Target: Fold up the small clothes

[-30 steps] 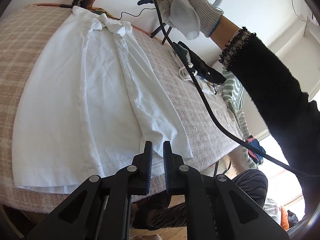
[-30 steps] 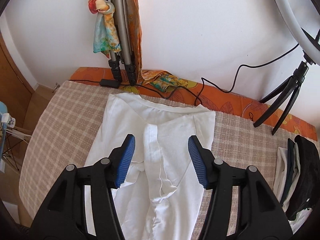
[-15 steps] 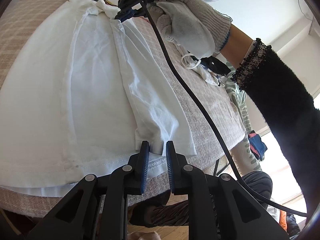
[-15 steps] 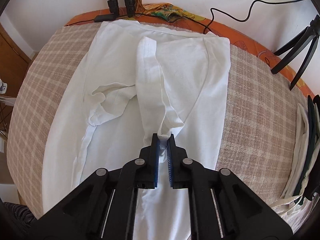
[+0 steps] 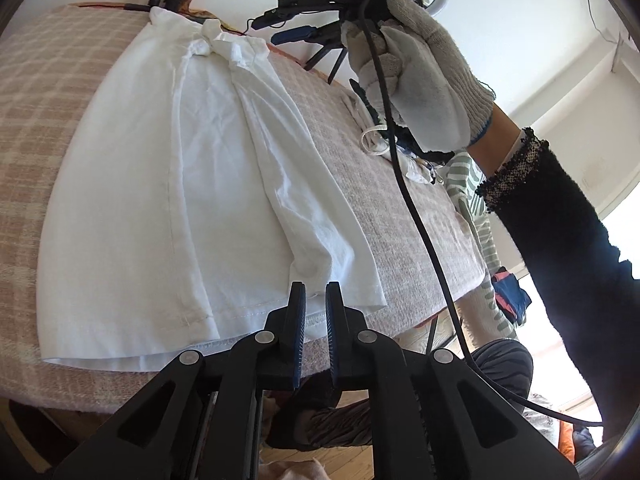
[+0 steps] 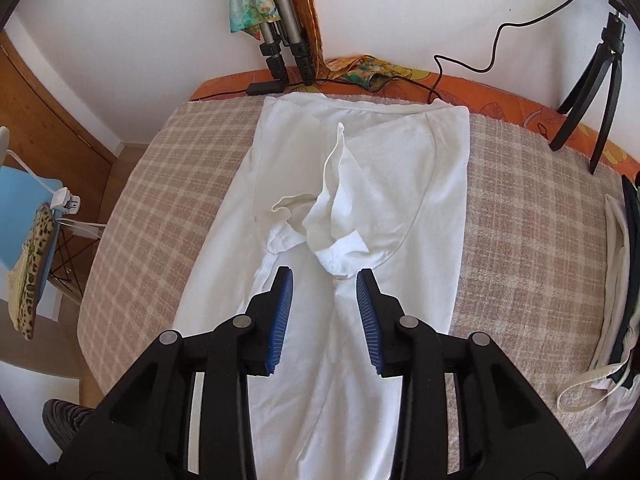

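White shirt (image 6: 360,208) flat; right gripper (image 6: 324,280) open above.

White garment spread on a checked table, right gripper open above it

The black right gripper with blue ribbed pads (image 6: 324,280) hangs at 6 o'clock, jaws wide apart and holding nothing, over a white cotton garment (image 6: 400,184) lying lengthwise on the beige plaid tablecloth (image 6: 160,200). A crumpled white sleeve (image 6: 340,236) sits bunched just beyond the fingertips. At 12 o'clock grey tripod legs (image 6: 280,32) stand by the wall; at 3 o'clock lies a stack of dark and white folded clothes (image 6: 620,280).
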The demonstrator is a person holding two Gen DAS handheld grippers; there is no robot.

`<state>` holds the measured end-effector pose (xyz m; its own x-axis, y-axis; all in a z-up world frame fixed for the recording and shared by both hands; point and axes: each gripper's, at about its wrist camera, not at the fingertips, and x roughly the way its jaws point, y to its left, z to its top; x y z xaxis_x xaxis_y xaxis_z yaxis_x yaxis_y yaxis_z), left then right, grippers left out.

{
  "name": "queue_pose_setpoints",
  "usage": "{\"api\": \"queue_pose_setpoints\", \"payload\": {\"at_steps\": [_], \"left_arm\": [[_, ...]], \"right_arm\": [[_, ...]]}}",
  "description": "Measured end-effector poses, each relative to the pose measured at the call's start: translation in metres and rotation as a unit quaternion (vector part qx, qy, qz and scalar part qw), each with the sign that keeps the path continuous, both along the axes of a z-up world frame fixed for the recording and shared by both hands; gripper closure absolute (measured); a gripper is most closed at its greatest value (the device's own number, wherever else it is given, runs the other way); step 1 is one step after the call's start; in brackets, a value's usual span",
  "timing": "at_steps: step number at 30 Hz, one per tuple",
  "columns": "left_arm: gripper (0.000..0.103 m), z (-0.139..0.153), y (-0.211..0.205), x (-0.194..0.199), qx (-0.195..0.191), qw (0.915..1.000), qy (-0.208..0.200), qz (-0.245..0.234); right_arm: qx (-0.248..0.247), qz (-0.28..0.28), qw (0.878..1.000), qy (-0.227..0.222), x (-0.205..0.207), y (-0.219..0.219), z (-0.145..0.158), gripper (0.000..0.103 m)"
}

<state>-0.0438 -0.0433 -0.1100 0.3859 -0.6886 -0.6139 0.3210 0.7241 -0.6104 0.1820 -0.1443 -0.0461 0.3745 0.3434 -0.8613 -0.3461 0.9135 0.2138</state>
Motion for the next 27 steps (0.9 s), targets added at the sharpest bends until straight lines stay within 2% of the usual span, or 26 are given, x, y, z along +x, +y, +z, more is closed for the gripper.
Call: {"api": "queue_pose_setpoints", "payload": {"at_steps": [3, 6, 7, 9, 11, 14, 17, 18, 19, 23, 27], "left_arm": [[0.093, 0.000, -0.001, 0.011, -0.003, 0.9999, 0.012, -0.001], [0.090, 0.005, -0.011, 0.016, 0.005, 0.9998, 0.010, -0.015], [0.087, 0.005, -0.021, 0.014, 0.013, 0.9996, 0.007, -0.023], [0.070, 0.005, -0.031, 0.015, 0.039, 0.9988, 0.003, -0.030], [0.070, 0.002, -0.035, 0.018, 0.041, 0.9985, 0.010, -0.034], [0.070, -0.005, -0.038, 0.020, 0.020, 0.9984, 0.028, -0.044], [0.078, -0.015, -0.045, 0.025, 0.020, 0.9971, 0.050, -0.054], [0.093, -0.019, -0.047, 0.028, 0.014, 0.9966, 0.059, -0.056], [0.100, -0.021, -0.047, 0.029, 0.010, 0.9962, 0.068, -0.054], [0.101, -0.011, -0.043, 0.024, -0.007, 0.9976, 0.057, -0.039], [0.101, 0.002, -0.040, 0.019, -0.005, 0.9987, 0.036, -0.035]], "right_arm": [[0.010, -0.004, 1.000, -0.028, -0.045, -0.027, 0.022, 0.068], [0.012, -0.004, 0.999, -0.046, -0.101, -0.055, 0.032, 0.068], [0.013, -0.006, 0.999, -0.046, -0.121, -0.064, 0.031, 0.068], [0.009, -0.007, 0.999, -0.040, -0.159, -0.081, 0.023, 0.068], [-0.006, -0.002, 1.000, -0.029, -0.194, -0.092, 0.008, 0.068], [-0.019, 0.002, 1.000, -0.007, -0.237, -0.107, -0.015, 0.068], [-0.048, 0.006, 0.999, -0.011, -0.263, -0.111, -0.033, 0.068], [-0.052, 0.007, 0.999, -0.012, -0.268, -0.112, -0.038, 0.068], [-0.048, 0.008, 0.999, -0.009, -0.271, -0.112, -0.042, 0.067], [-0.025, 0.039, 0.999, 0.013, -0.282, -0.100, -0.057, 0.067], [-0.057, 0.061, 0.997, 0.003, -0.289, -0.080, -0.070, 0.067]]}}
